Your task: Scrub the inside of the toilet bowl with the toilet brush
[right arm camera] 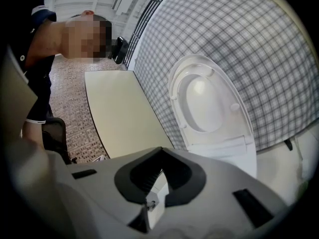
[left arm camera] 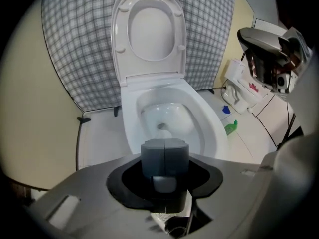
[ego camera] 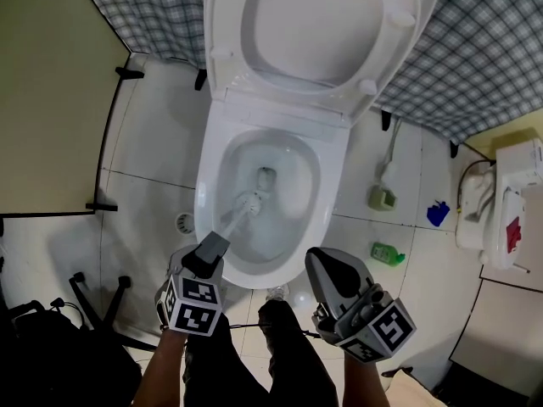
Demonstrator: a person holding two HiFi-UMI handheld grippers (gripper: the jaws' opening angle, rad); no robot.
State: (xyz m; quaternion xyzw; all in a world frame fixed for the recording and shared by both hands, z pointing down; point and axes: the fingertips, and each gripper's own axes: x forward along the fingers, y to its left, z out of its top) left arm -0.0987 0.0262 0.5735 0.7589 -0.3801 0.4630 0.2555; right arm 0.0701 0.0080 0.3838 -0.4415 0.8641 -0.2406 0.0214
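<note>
Over toilet bowl [ego camera: 336, 200]: left tongs [ego camera: 214, 246] clamp toilet brush [ego camera: 249, 203] handle; right tongs [ego camera: 327, 264] closed, empty; green bottle [ego camera: 387, 253] label unreadable.

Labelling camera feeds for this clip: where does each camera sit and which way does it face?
Head view: on the person's head, steeply down at the toilet bowl; left gripper, right gripper, forearms show.
Left gripper view: on that gripper, along jaws shut on the toilet brush handle, towards the bowl; the right gripper shows upper right.
Right gripper view: on that gripper, tilted up at the raised seat and checked cloth; its empty jaws together.
Shared: all three show the raised seat.
</note>
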